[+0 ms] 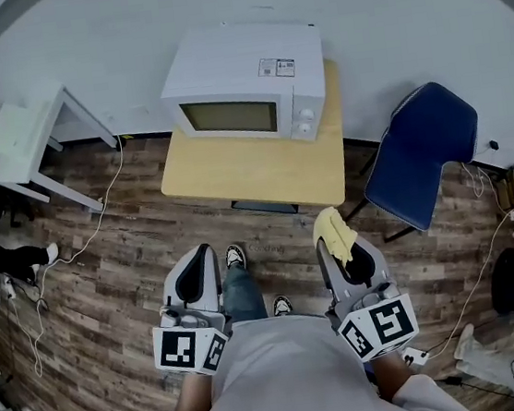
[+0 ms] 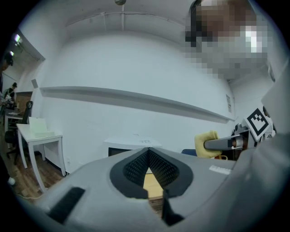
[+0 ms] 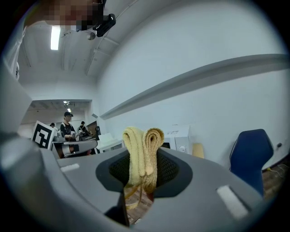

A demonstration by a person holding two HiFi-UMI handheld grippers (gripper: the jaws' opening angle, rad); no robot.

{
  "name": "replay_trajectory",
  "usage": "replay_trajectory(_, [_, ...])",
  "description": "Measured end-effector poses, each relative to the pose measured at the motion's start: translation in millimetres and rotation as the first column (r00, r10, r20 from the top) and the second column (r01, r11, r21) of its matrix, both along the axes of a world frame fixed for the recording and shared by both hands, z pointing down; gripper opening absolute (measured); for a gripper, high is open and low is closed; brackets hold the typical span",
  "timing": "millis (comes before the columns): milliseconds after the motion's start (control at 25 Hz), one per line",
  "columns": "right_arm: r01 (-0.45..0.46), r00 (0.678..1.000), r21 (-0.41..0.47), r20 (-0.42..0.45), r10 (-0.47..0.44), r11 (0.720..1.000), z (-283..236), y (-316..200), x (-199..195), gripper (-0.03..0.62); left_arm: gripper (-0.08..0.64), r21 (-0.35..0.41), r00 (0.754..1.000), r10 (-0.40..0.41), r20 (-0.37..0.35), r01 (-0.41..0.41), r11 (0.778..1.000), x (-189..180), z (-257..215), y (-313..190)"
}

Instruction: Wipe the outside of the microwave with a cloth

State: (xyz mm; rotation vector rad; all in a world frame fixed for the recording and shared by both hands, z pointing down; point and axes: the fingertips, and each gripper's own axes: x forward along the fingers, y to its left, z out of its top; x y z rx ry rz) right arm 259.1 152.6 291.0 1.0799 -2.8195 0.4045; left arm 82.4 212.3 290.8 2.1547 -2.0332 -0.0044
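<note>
A white microwave (image 1: 247,85) stands at the back of a small light wooden table (image 1: 252,168), its door facing me. It also shows far off as the microwave (image 2: 129,147) in the left gripper view and the microwave (image 3: 179,136) in the right gripper view. My right gripper (image 1: 333,242) is shut on a folded yellow cloth (image 1: 335,233), the cloth (image 3: 142,152) sticking up between its jaws. My left gripper (image 1: 200,255) is shut with nothing in it. Both grippers hang low near my body, well short of the table.
A blue chair (image 1: 423,156) stands right of the table. A white side table (image 1: 27,149) sits at the left, with cables trailing over the wooden floor (image 1: 100,293). My shoes (image 1: 235,254) show between the grippers. People stand far off at desks in the right gripper view.
</note>
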Motion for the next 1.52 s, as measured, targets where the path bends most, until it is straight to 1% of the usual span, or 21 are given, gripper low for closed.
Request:
replay_trajectory(160, [-0.038,0.999,-0.006,-0.002,0.038,0.999,1.6,-22.6,-18.0,0.104,-0.005,0.007,0.999,0.040,-0.007,-0.040,0.999,-19.4,-2.4,-30.2])
replay_trajectory(320, [-0.068,0.997,-0.017,0.022,0.068,0.998,1.6,-47.3,-42.5,0.104,-0.005,0.002,0.995,0.096,-0.027,-0.096,0.995,-41.6,-2.5,-60.7])
replay_trajectory(600, [-0.127,0.992,0.032,-0.004,0.128,0.991,-2.7,-86.9,-90.8,0.104,-0.005,-0.006,0.990,0.134,-0.042,-0.134,0.991,-98.0,-4.7,-104.3])
replay_trajectory(720, [-0.175,0.985,0.040,0.000,0.175,0.984,-1.3,-106.4,-109.2,0.105,-0.005,-0.003,0.985,0.166,-0.045,-0.166,0.986,-119.3,-4.1,-122.5])
replay_trajectory(880, [-0.256,0.967,0.023,0.015,0.255,0.967,6.3,-134.4,-122.8,0.106,-0.005,-0.001,0.976,0.213,-0.049,-0.214,0.977,-143.5,1.0,-143.9])
replay_trajectory(960, [-0.283,0.959,0.049,0.008,0.283,0.958,11.1,-147.8,-127.7,0.109,-0.005,-0.003,0.970,0.235,-0.055,-0.235,0.972,-154.8,4.2,-151.9])
replay_trajectory(1120, [-0.316,0.949,0.100,0.022,0.315,0.944,20.5,-171.1,-132.5,0.118,-0.005,-0.007,0.956,0.285,-0.066,-0.286,0.958,-171.8,11.4,-162.7])
replay_trajectory(1200, [-0.348,0.936,0.117,-0.009,0.351,0.930,29.2,-182.3,-131.2,0.117,-0.005,-0.013,0.950,0.305,-0.069,-0.306,0.952,-179.6,16.1,-166.8])
replay_trajectory(1320, [-0.403,0.906,0.147,-0.076,0.417,0.903,45.0,-199.6,-125.4,0.116,-0.005,-0.022,0.943,0.326,-0.073,-0.328,0.944,-187.8,22.5,-170.6])
replay_trajectory(1520, [-0.482,0.859,0.161,-0.109,0.501,0.861,66.8,-229.2,-110.2,0.107,-0.005,-0.033,0.934,0.346,-0.091,-0.350,0.936,-196.2,31.6,-172.7])
